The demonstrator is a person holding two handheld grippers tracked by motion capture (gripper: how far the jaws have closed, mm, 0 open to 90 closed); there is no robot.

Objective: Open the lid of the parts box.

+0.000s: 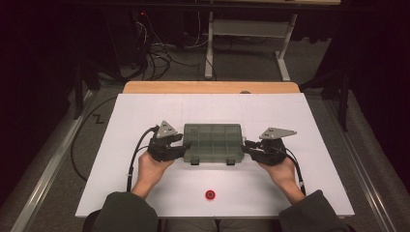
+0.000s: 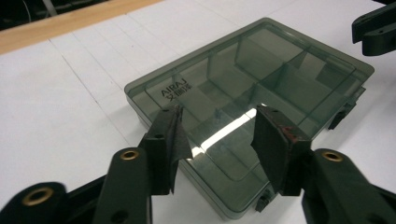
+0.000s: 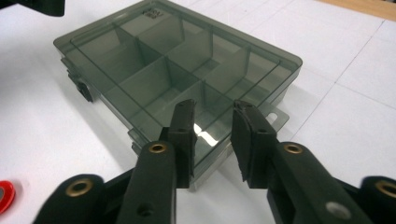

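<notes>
Your organiser box is glossy smoky translucent plastic; the counter looks matt white, wood-edged.

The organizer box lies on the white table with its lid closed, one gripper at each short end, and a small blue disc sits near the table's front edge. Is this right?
Not quite: the disc is red, not blue, as the high view shows. The rest stands: the closed organizer box lies on the white table, with the left gripper and right gripper at its short ends.

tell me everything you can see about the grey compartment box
The compartment box is smoky translucent plastic, rectangular, lying flat mid-table with its lid shut. Inner dividers form several compartments, apparently empty. Dark latches sit on its near edge and raised lettering marks the lid. The left gripper and right gripper straddle its ends; whether the pads press is unclear.
</notes>
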